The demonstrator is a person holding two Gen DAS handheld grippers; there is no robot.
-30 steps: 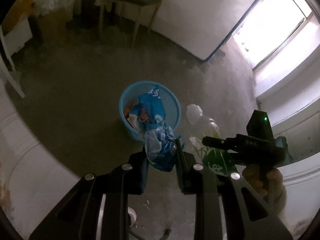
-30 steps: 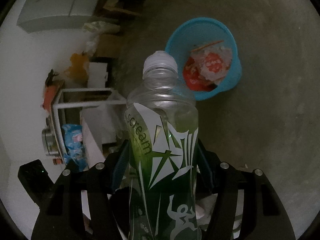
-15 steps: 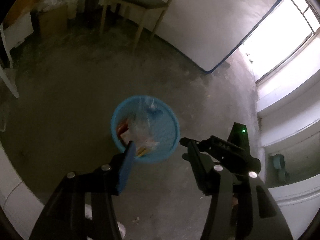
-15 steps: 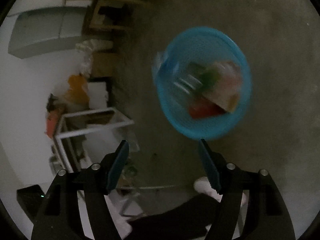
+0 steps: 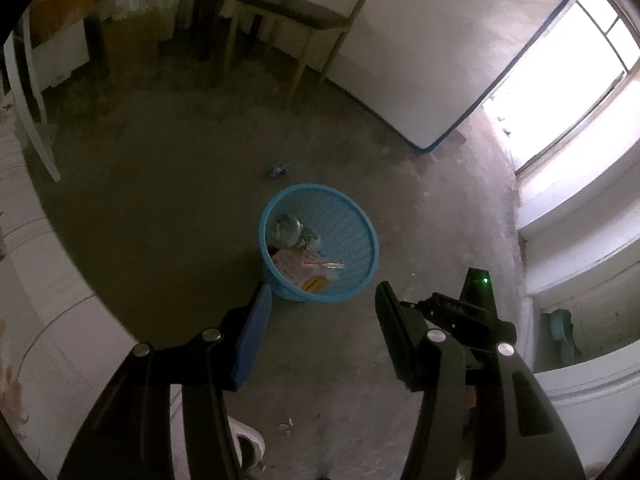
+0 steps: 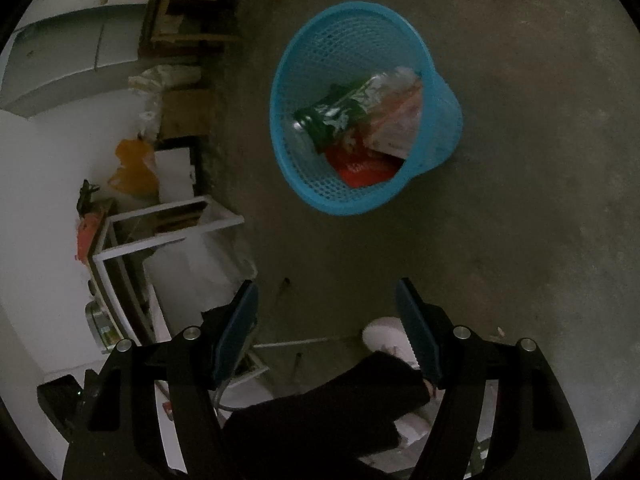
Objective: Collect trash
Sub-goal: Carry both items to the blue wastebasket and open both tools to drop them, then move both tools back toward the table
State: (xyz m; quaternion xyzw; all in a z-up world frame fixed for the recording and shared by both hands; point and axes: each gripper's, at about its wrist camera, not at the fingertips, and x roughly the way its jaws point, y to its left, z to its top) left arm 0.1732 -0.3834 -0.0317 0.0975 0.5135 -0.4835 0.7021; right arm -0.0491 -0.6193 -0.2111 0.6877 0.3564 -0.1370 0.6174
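Both our grippers are empty, the left gripper (image 5: 320,304) and the right gripper (image 6: 326,304), fingers wide apart, just after opening. The bottle (image 6: 340,110) lies in the blue basket (image 6: 444,120) on the floor, tilted, long way across the basket. Next we should look for more trash, like the small scrap (image 5: 279,169) past the basket, and move slowly.

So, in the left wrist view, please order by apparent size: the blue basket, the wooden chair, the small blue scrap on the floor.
Largest to smallest, as they look:
1. Wooden chair, though the fisheye stretches it and its distance makes real size unsure.
2. Blue basket.
3. Small blue scrap, clearly the smallest.
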